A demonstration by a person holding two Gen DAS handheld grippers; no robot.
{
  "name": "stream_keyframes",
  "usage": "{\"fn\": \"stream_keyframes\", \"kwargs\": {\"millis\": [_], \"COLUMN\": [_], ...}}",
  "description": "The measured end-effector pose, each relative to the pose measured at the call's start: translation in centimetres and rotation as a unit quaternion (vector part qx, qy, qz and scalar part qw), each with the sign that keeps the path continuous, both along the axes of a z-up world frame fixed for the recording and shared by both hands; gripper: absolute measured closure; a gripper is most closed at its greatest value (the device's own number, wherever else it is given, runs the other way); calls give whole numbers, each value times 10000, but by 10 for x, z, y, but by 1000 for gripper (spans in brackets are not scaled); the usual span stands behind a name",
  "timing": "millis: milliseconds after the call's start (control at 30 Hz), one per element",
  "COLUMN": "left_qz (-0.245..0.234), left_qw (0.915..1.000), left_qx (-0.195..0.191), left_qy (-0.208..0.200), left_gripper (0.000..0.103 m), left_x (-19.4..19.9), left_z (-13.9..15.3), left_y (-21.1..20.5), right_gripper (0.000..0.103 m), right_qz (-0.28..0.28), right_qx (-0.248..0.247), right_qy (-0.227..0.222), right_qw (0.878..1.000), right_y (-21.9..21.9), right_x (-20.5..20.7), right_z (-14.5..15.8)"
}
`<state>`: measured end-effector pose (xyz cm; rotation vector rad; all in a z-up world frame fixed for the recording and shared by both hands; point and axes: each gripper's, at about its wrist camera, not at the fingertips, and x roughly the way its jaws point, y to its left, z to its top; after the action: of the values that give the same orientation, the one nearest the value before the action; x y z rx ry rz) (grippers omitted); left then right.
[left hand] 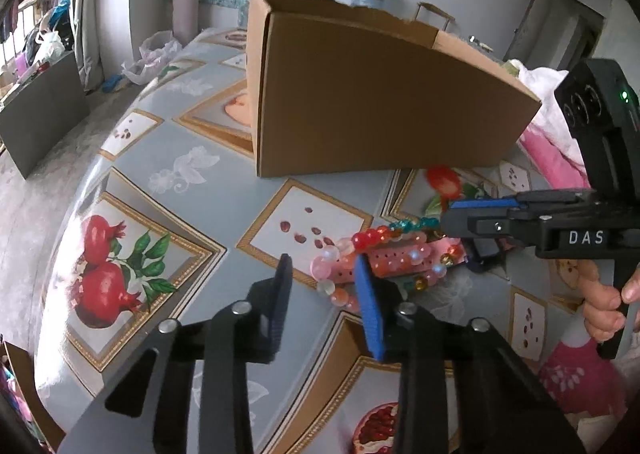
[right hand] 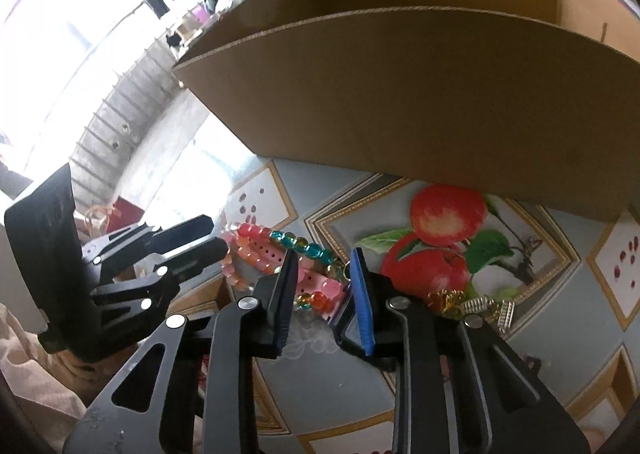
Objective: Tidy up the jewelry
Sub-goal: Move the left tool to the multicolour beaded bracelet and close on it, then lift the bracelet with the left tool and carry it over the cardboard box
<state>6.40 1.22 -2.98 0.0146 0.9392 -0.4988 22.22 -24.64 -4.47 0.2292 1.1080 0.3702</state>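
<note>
The open cardboard box [left hand: 384, 93] fills the far side of the fruit-print tablecloth [left hand: 168, 157]. In front of it lies the jewelry heap: bead bracelets [right hand: 256, 250] over a pink perforated strap [left hand: 400, 260]. The left gripper [left hand: 326, 290] stands at the heap's near-left edge, jaws narrowed, nothing pinched. The right gripper [right hand: 324, 290] straddles the strap, jaws narrow, pads not plainly pressing. Gold clips [right hand: 484, 308] lie right.
</note>
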Motion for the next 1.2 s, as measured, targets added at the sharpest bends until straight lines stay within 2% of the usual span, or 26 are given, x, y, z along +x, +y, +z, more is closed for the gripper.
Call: {"fn": "stream_keyframes", "kwargs": {"millis": [67, 367, 533, 700, 1033, 1167, 1200], "left_qz": [-19, -128, -108, -69, -58, -105, -128], "left_qw": [9999, 9999, 9994, 9995, 9973, 9927, 9912], "left_qx": [-10, 55, 310, 267, -118, -328, -379], "left_qy": [115, 101, -57, -118, -721, -1157, -1265], "left_gripper": [74, 76, 92, 94, 94, 94, 94], "left_x": [4, 5, 6, 2, -26, -30, -28], "left_z": [-2, -3, -4, 0, 51, 87, 96], "left_y": [1, -3, -9, -10, -3, -2, -4], "right_gripper": [80, 94, 96, 96, 96, 96, 96], "right_qz": [97, 369, 423, 304, -189, -377, -404], "right_qx": [-94, -392, -705, -814, -535, -433, -422], "right_qy": [66, 112, -61, -288, -986, -1434, -1539], "right_qw": [9999, 9985, 9966, 9958, 9935, 9880, 9864], "right_y": [2, 14, 35, 57, 59, 57, 42], "right_x": [7, 18, 19, 3, -39, -51, -46], "right_z": [-3, -10, -9, -3, 42, 75, 88]}}
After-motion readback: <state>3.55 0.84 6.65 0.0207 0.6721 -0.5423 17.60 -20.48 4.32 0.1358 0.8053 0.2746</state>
